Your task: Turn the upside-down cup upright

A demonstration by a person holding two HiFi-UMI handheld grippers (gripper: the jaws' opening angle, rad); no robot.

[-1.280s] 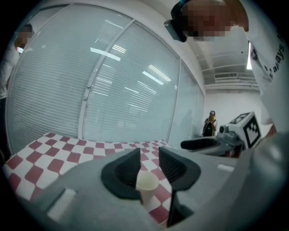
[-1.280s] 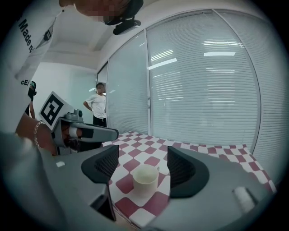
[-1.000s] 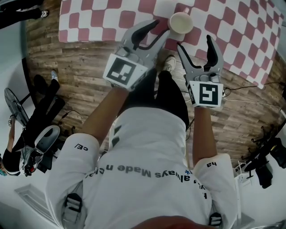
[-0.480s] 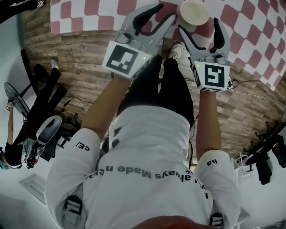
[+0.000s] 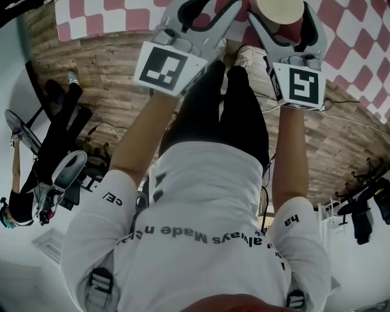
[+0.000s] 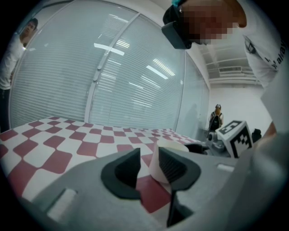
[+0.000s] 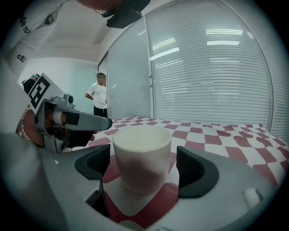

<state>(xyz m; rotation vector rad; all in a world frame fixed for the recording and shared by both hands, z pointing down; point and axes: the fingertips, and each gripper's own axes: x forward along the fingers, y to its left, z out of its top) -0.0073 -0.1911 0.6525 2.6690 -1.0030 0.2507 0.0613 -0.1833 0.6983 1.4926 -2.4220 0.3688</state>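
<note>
A cream cup (image 5: 279, 7) stands on the red-and-white checked tablecloth (image 5: 353, 36), wider end up, close to the table's near edge. My right gripper (image 5: 283, 17) is open, one jaw on each side of the cup (image 7: 142, 158), with a gap on both sides and no pad touching it. My left gripper (image 5: 207, 7) is shut and holds nothing. It hangs just left of the cup. In the left gripper view the cup (image 6: 154, 164) shows just past its jaws (image 6: 149, 159). The cup's base is partly hidden by the right gripper's body.
A glass wall with blinds (image 7: 212, 67) stands behind the table. One person (image 7: 97, 99) stands off to the side and another (image 6: 217, 116) at the far end. In the head view, someone (image 5: 55, 140) is on the wooden floor (image 5: 103, 79) at left, and cables (image 5: 359, 122) run at right.
Both grippers have moved forward and down to the table. The right jaws have spread and now sit either side of the cup. The left gripper stays shut.
</note>
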